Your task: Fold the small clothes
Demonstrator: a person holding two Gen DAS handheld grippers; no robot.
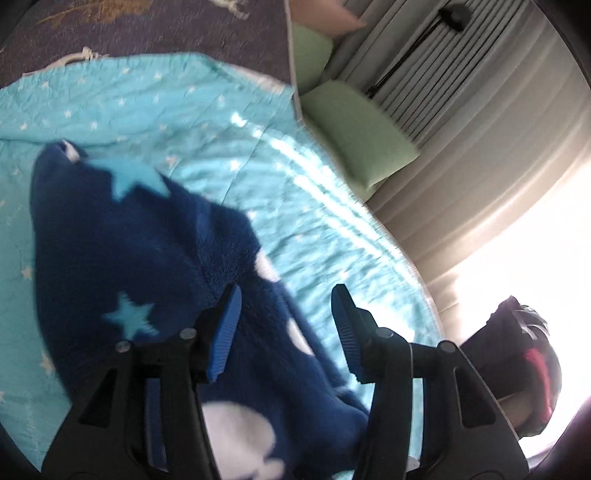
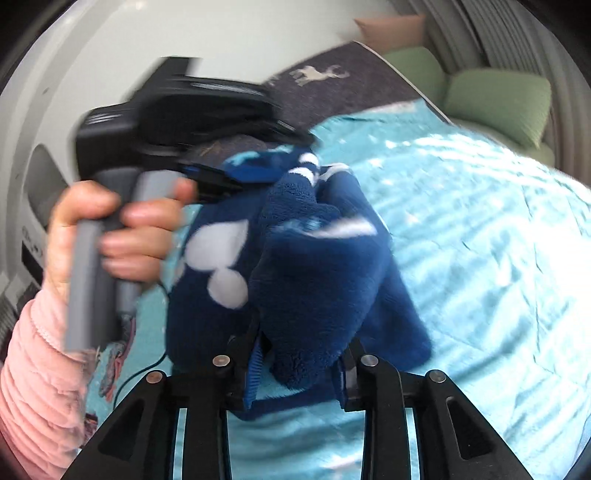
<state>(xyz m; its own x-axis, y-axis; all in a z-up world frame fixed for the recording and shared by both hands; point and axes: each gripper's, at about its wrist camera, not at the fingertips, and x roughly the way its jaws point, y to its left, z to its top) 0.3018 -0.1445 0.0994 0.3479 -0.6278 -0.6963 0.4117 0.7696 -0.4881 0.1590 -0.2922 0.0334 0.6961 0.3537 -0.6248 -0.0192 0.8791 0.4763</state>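
Note:
A navy fleece garment (image 1: 140, 251) with pale blue stars and white patches lies bunched on a turquoise star-print quilt (image 1: 229, 155). In the left wrist view my left gripper (image 1: 286, 328) hovers over its right edge. Its jaws stand apart and neither blue pad presses the fleece. In the right wrist view a thick fold of the same garment (image 2: 317, 266) sits between the fingers of my right gripper (image 2: 299, 367). Its left pad (image 2: 254, 365) shows bare beside the fleece, so the gripper is open. A hand (image 2: 110, 229) in a pink sleeve holds the left gripper (image 2: 258, 160) at the garment's far end, blurred.
A dark patterned blanket (image 2: 332, 99) lies beyond the quilt. Green cushions (image 1: 354, 133) and a pink one (image 1: 332, 14) sit by grey curtains (image 1: 480, 110). A dark rounded object (image 1: 524, 354) with a red patch sits at the right. A thin black cable (image 2: 144, 369) crosses the quilt.

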